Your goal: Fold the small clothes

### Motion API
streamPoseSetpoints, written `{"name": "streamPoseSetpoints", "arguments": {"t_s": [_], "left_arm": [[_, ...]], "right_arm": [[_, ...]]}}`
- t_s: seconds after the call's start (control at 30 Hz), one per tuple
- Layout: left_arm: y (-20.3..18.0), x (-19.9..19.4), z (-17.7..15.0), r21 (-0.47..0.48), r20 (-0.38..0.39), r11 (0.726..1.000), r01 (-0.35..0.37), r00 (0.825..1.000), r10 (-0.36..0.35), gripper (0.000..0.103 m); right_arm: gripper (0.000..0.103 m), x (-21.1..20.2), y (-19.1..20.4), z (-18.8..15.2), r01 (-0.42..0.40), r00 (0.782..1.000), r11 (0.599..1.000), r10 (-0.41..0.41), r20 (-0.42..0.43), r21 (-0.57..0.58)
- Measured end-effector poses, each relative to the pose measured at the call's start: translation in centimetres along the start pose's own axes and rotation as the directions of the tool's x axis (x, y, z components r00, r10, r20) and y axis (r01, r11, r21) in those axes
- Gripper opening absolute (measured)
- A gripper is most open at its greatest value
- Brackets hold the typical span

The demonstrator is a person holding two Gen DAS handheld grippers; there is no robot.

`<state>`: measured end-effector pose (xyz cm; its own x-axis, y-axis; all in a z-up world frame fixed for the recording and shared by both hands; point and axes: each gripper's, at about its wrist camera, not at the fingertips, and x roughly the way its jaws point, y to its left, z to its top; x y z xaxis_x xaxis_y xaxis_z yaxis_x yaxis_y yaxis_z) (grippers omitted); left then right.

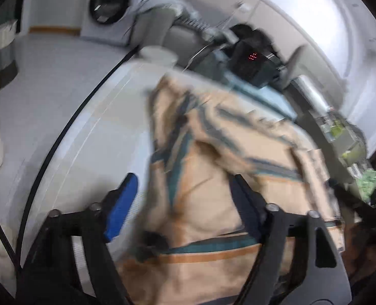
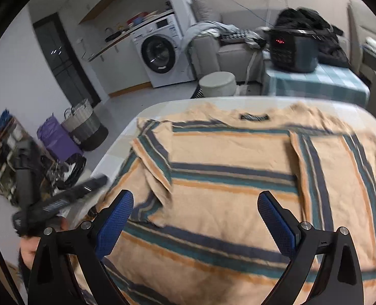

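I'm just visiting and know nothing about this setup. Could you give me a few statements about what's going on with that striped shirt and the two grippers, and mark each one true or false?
1. The striped shirt lies spread on the table. True.
2. The right gripper is clamped shut on the shirt. False: its jaws stand wide open above the fabric, holding nothing.
3. Both sleeves are folded in over the shirt's body. True.
4. The shirt is plain white. False: it is peach with blue, teal and orange stripes.
5. A washing machine stands in the background. True.
6. The left gripper is shut. False: its jaws are apart, with shirt fabric between them.
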<state>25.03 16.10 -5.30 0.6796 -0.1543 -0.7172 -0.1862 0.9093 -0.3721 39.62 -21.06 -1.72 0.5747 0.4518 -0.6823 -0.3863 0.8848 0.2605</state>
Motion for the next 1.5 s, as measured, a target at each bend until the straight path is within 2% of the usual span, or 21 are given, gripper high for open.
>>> {"name": "streamPoseSetpoints", "arguments": {"t_s": [0.03,0.07,0.13,0.23,0.33,0.47,0.6,0.9,1.1,1.13,1.17,1.2,1.23,1.33,1.4,1.5], "left_arm": [[0.9,0.2,-0.2,-0.019,-0.023,1.000,-0.011,1.000,0.010,0.052],[1.4,0.7,-0.2,-0.041,-0.048,0.999,-0.013,0.999,0.011,0.048],[2.0,0.8,-0.3,-0.044,-0.040,0.999,-0.018,0.999,0.016,0.037],[2.3,0.8,-0.4,-0.015,-0.058,1.000,-0.027,0.998,0.026,0.031],[2.5,1.0,-0.6,0.017,-0.068,0.999,-0.043,0.997,0.044,0.023],[1.9,0.9,-0.7,0.050,-0.083,0.997,-0.050,0.995,0.054,0.021],[2.4,0.7,-0.6,0.023,-0.098,1.000,-0.005,0.995,0.008,0.021],[2.5,0.7,-0.6,0.019,-0.094,1.000,0.000,0.996,0.002,0.021],[2.7,0.6,-0.6,0.017,-0.091,1.000,0.006,0.996,-0.004,0.021],[2.8,0.7,-0.6,0.016,-0.090,1.000,0.006,0.996,-0.004,0.021],[2.8,0.6,-0.6,0.016,-0.090,1.000,0.008,0.996,-0.007,0.021],[2.9,0.6,-0.6,0.014,-0.090,1.000,0.011,0.996,-0.010,0.021],[2.9,0.6,-0.6,0.013,-0.090,1.000,0.013,0.996,-0.012,0.021],[2.9,0.7,-0.6,0.018,-0.092,1.000,0.012,0.996,-0.010,0.021],[3.1,0.7,-0.5,0.009,-0.093,1.000,0.019,0.995,-0.018,0.021],[3.0,0.7,-0.5,0.008,-0.093,1.000,0.017,0.995,-0.016,0.021]], "right_arm": [[0.100,0.2,0.9,0.6,0.003,1.000,0.999,-0.003,0.004,-0.034],[0.100,0.4,2.0,1.3,0.002,1.000,0.997,-0.001,0.013,-0.072],[0.100,1.0,3.3,2.4,-0.010,1.000,0.993,0.012,0.020,-0.120],[0.100,3.3,4.5,3.4,-0.049,0.999,0.988,0.049,-0.003,-0.149],[0.099,7.1,4.8,3.3,-0.023,0.997,0.986,0.011,-0.074,-0.166],[0.085,10.9,5.0,2.0,0.004,0.987,0.980,-0.036,-0.156,-0.201],[0.085,12.6,6.8,1.6,-0.011,0.983,0.962,-0.040,-0.180,-0.274],[0.084,14.8,9.4,2.8,0.064,0.972,0.924,-0.143,-0.187,-0.378],[0.071,17.4,10.1,3.1,0.044,0.970,0.914,-0.135,-0.200,-0.404],[0.059,17.5,10.0,3.2,0.042,0.975,0.915,-0.125,-0.185,-0.400],[0.037,17.5,9.8,3.4,0.046,0.977,0.918,-0.124,-0.174,-0.394],[0.032,17.5,9.1,3.9,0.067,0.977,0.924,-0.137,-0.164,-0.375],[0.029,17.3,8.2,4.4,0.086,0.978,0.939,-0.143,-0.151,-0.334],[0.028,16.1,3.7,6.0,0.174,0.977,0.977,-0.187,-0.102,-0.124],[0.028,15.4,0.2,6.7,0.180,0.978,0.983,-0.176,-0.111,0.031],[0.030,15.2,-1.6,7.0,0.142,0.981,0.988,-0.132,-0.144,0.063]]}}
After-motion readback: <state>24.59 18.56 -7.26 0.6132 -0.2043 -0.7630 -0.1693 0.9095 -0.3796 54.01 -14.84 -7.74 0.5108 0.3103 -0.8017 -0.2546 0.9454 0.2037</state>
